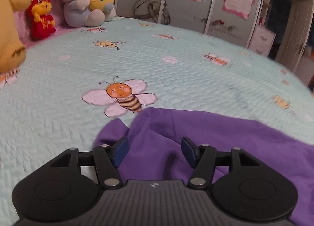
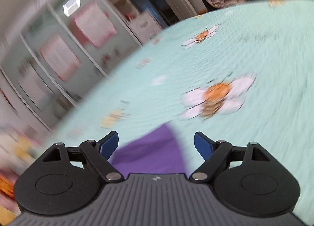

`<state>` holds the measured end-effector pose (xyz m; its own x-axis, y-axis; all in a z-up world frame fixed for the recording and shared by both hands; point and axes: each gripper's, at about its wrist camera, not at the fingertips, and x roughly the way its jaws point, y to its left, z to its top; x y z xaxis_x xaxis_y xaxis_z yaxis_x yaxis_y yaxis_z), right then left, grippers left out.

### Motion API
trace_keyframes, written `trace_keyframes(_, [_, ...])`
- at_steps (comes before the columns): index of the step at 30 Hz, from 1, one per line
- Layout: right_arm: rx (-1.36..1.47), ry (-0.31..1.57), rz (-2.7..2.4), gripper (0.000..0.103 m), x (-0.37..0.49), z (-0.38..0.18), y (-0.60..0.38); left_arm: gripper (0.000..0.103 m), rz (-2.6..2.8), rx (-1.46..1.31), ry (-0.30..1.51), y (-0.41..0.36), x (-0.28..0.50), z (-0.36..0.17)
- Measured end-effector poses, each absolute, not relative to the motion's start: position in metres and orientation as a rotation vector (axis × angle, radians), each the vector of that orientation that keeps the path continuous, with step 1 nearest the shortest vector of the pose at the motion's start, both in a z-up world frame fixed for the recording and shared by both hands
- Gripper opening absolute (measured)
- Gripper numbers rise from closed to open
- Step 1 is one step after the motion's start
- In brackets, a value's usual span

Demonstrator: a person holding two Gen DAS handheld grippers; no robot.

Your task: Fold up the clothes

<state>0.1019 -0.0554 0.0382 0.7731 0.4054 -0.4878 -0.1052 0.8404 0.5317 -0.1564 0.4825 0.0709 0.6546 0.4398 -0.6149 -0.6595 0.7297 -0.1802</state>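
1. Two handheld two-finger grippers, both over a pale mint quilted bedspread printed with bees point(image 1: 58, 131); no hand or sleeve visible in either view.
2. Left gripper point(image 1: 155, 150): blue-padded fingers point(image 1: 121, 152) spread wide, nothing between them; rumpled purple soft-knit garment point(image 1: 225, 139) directly beneath and ahead of the fingertips, running off past the right-hand finger, a lumpy edge just beyond the left-hand finger.
3. Right gripper point(image 2: 156, 146): fingers parted, gripping nothing; a tapering corner of the same purple cloth point(image 2: 153, 153) between and below the tips, bare bedspread point(image 2: 255, 147) beyond the right-hand finger. View strongly smeared, so contact with the cloth not determinable.
4. Garment state: creased and bunched on the bed, no flat panel or clean fold line visible; only part of it in view, so extent of folding unsettled.
5. Probable reason for the pose: open jaws straddling separate parts of the fabric, suited either to pinching an edge or to letting one go.
6. Far ahead of the left fingertips: white cat plush toy in a blue outfit point(image 1: 82, 0) and small red-and-yellow plush figure point(image 1: 42, 18), well apart from the cloth.
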Motion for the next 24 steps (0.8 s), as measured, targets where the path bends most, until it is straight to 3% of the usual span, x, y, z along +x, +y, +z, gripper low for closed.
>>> trace_keyframes(7, [0.396,0.727,0.578,0.086,0.143,0.016,-0.016,0.072,0.643,-0.439,0.571,0.475,-0.166,0.049])
trace_keyframes(9, [0.353,0.736,0.648,0.082,0.146,0.013,-0.001,0.072,0.653,-0.468,0.566,0.48,-0.165,0.046])
trace_keyframes(10, [0.332,0.74,0.683,0.062,0.148,0.012,0.007,0.072,0.654,-0.482,0.561,0.482,-0.164,0.044])
trace_keyframes(11, [0.289,0.746,0.702,0.019,0.145,0.012,0.015,0.072,0.656,-0.496,0.557,0.484,-0.164,0.043])
trace_keyframes(12, [0.235,0.752,0.711,0.0,0.14,0.015,0.024,0.072,0.658,-0.505,0.555,0.486,-0.163,0.042])
trace_keyframes(15, [0.037,0.675,0.723,0.0,0.119,0.04,0.055,0.072,0.668,-0.477,0.566,0.485,-0.158,0.04])
trace_keyframes(20, [-0.233,0.33,0.364,0.0,0.138,0.117,0.053,0.072,0.675,-0.444,0.55,0.484,-0.147,0.047])
trace_keyframes(24, [-0.358,0.292,0.107,0.0,0.182,0.117,0.041,0.072,0.647,-0.421,0.537,0.475,-0.139,0.049])
